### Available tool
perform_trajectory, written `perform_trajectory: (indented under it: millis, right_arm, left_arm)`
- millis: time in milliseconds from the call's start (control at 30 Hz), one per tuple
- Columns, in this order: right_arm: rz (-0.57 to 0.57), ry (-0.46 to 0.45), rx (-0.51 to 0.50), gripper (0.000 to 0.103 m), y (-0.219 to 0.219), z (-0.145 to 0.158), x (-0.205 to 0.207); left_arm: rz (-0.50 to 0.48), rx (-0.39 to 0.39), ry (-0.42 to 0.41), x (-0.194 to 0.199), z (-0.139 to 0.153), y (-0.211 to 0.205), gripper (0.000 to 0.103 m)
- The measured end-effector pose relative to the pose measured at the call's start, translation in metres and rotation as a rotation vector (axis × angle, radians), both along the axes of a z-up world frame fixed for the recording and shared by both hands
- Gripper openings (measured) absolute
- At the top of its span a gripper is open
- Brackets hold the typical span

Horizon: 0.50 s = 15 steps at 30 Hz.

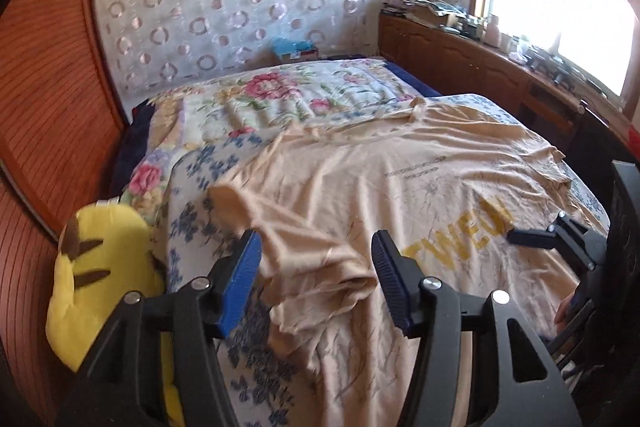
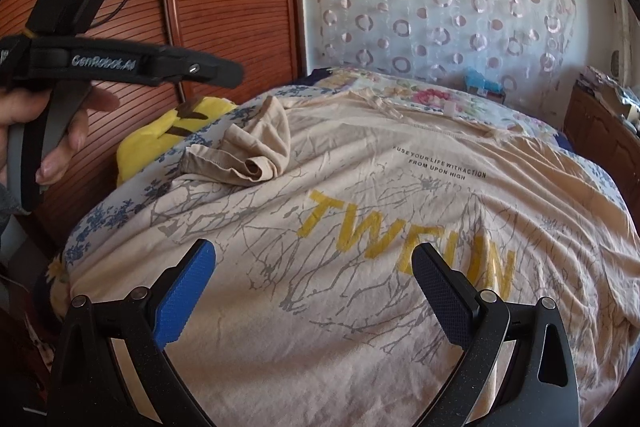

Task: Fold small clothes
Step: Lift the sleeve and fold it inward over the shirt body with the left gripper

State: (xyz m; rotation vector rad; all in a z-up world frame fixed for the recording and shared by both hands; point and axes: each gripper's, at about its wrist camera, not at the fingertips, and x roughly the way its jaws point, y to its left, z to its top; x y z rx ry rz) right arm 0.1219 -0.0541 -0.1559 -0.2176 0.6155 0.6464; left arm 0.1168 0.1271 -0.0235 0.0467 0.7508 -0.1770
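Observation:
A beige T-shirt (image 2: 400, 195) with yellow letters and grey branch print lies spread on the bed, front up. Its left sleeve (image 2: 248, 151) is bunched and folded over. In the left wrist view the shirt (image 1: 400, 187) fills the middle and the crumpled sleeve (image 1: 320, 275) lies between and under the open fingers of my left gripper (image 1: 316, 259). My right gripper (image 2: 316, 275) is open and empty, hovering over the shirt's lower chest. The right gripper also shows at the right edge of the left wrist view (image 1: 560, 235). The left gripper's body (image 2: 120, 63) shows at the upper left.
A yellow plush toy (image 1: 100, 267) lies at the bed's left edge against the wooden wardrobe (image 1: 48, 87). A floral quilt (image 1: 280, 95) covers the bed's far end. A cluttered wooden cabinet (image 1: 460, 47) stands under the window on the right.

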Motion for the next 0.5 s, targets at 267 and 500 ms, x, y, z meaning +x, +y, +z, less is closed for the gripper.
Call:
perform_trajectory:
  millis: [267, 500]
  right_arm:
    - [0.002, 0.005, -0.001, 0.1, 0.001, 0.0, -0.001]
    - [0.003, 0.004, -0.008, 0.1, 0.003, -0.001, -0.002]
  left_arm:
    - [0.124, -0.055, 0.08, -0.02, -0.058, 0.038, 0.056]
    - [0.09, -0.117, 0.055, -0.028, -0.065, 0.034, 0.056]
